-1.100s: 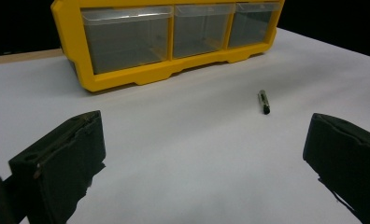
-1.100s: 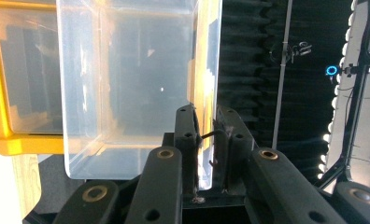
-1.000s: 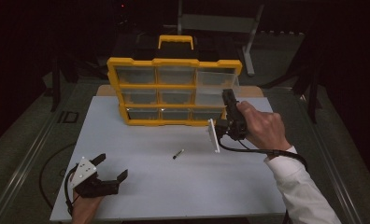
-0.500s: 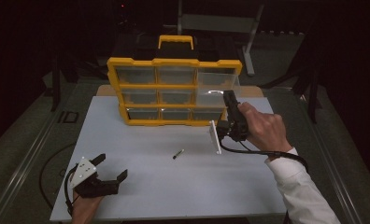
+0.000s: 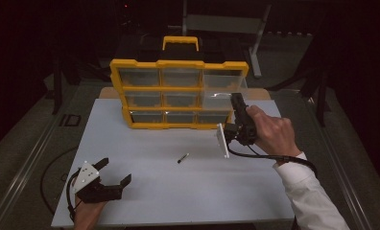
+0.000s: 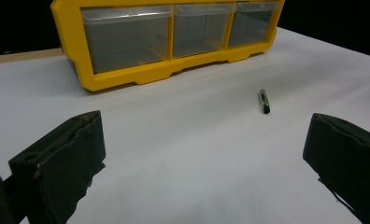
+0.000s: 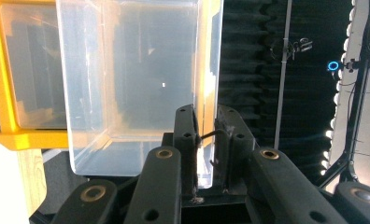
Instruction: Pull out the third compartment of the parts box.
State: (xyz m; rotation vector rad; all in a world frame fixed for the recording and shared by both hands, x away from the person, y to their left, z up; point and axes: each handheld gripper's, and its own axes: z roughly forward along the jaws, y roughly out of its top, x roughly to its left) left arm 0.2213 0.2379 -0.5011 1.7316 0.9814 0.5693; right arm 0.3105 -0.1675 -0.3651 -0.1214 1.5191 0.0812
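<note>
Dark surroundings are framing the white counter (image 5: 145,143), where a yellow drawer organizer (image 5: 178,93) is standing at the far edge. On the right, the right claw (image 7: 205,140) is pinching the wall of a clear plastic drawer (image 7: 131,84) pulled out of the organizer's right column. Near left, the left claw (image 5: 112,178) is resting spread, facing a small dark screw bit (image 6: 264,101) mid-counter.

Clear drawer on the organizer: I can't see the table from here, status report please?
Right tool shut on clear drawer wall, drawer pulled out of yellow organizer. Left tool open, resting on table. Small dark part lies loose mid-table.
</note>
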